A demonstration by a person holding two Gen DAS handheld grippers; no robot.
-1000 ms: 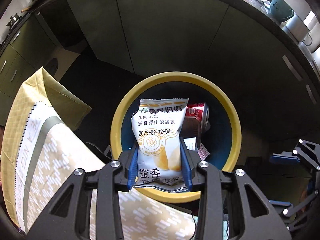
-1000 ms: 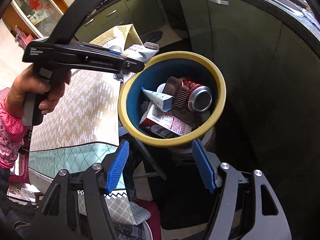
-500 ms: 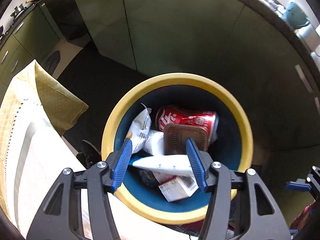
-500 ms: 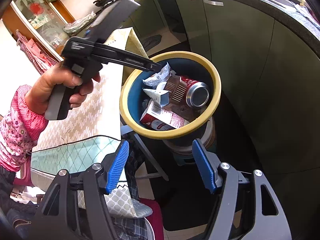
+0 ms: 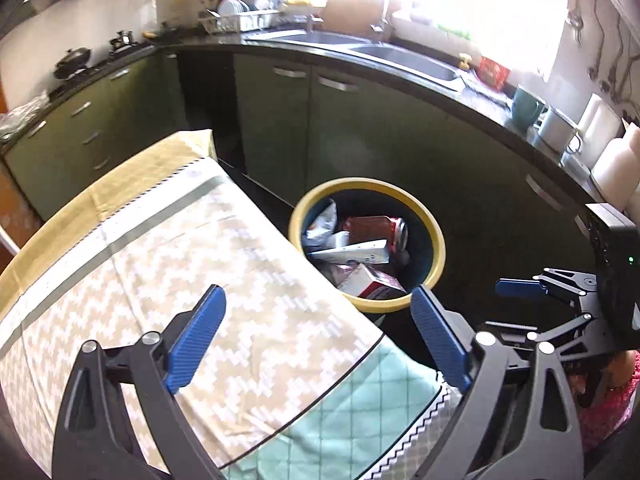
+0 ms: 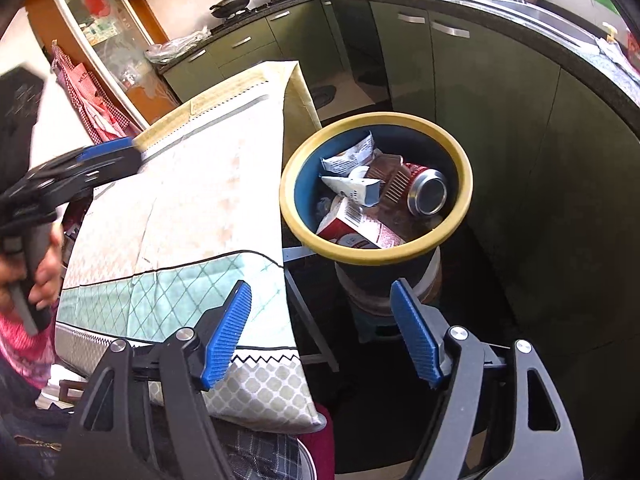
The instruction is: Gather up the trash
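Trash fills the yellow-rimmed bin (image 6: 376, 254), which stands just beside the cloth-covered counter (image 5: 208, 264) and in front of green kitchen cabinets (image 6: 472, 92). Inside the bin lie a red soda can (image 6: 426, 192) on its side with its metal end facing up, a white snack bag (image 6: 352, 156) leaning against the blue inner wall, a white tube (image 5: 352, 252) across the middle, a brown ridged tray (image 6: 394, 184) and a red-and-white carton (image 6: 356, 224) near the front rim. The left gripper (image 5: 318, 340) hangs above the counter's edge with its blue pads spread wide and nothing between them. The right gripper (image 6: 324, 336) is likewise spread and empty, pointing down toward the bin's base beside the counter's corner. A person's hand (image 6: 44, 276) holds the left gripper's handle in the right wrist view.
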